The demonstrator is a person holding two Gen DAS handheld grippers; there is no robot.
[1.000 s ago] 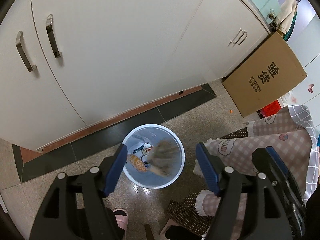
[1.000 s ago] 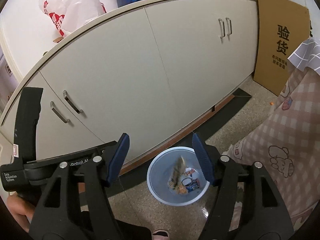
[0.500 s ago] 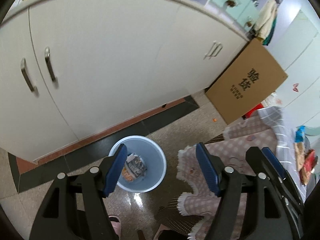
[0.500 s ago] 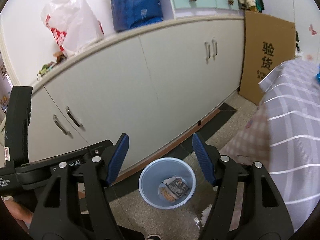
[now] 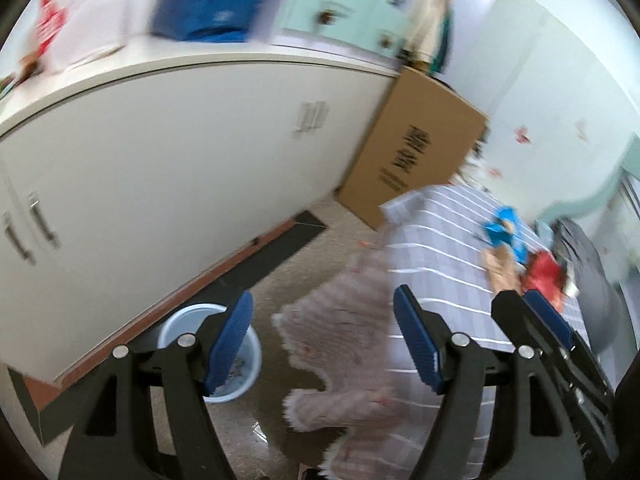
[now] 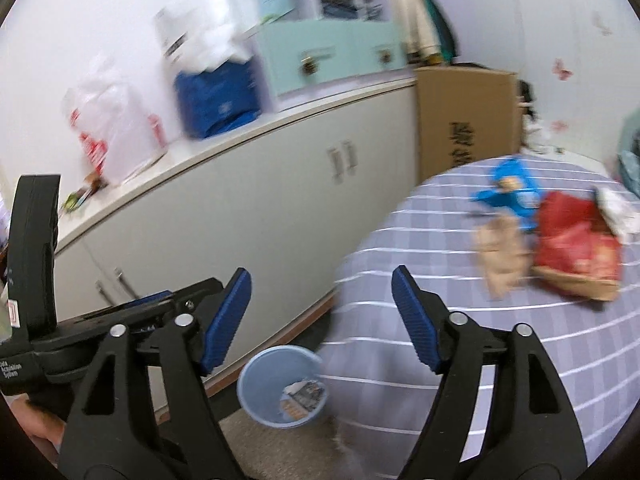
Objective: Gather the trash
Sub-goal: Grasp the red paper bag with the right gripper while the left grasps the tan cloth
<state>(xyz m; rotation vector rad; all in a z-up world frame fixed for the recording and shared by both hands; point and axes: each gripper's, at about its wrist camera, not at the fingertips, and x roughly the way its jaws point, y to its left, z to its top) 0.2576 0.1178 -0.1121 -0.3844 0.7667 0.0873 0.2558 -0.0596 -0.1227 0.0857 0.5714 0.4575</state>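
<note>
- Three wrappers, a red bag (image 6: 576, 246), a blue packet (image 6: 510, 194) and a tan packet (image 6: 500, 254), lie clustered on the checked table (image 6: 420, 280).
- Bin (image 6: 256, 376) sits on the floor below, holding scraps.
- Right gripper (image 6: 322, 322) is empty with jaws opening; left gripper (image 5: 324, 342) is wide and empty: take one wrapper each.

Two claws are in view: the left claw (image 5: 323, 342) and the right claw (image 6: 321, 318), each with two blue pads and nothing between them; the right one's jaws are opening. One blue bin (image 6: 266, 390) stands on the floor, with a few wrappers inside, too blurred to count. On the checked desk (image 6: 440, 312) lie one blue wrapper (image 6: 514, 196), one tan packet (image 6: 500, 260) and one red bag (image 6: 572, 248). One cardboard box (image 6: 466, 120) leans by the cabinet. Two pairs of cabinet handles show. One white plastic bag (image 6: 116, 128) and one blue pack (image 6: 218, 98) sit on top.
</note>
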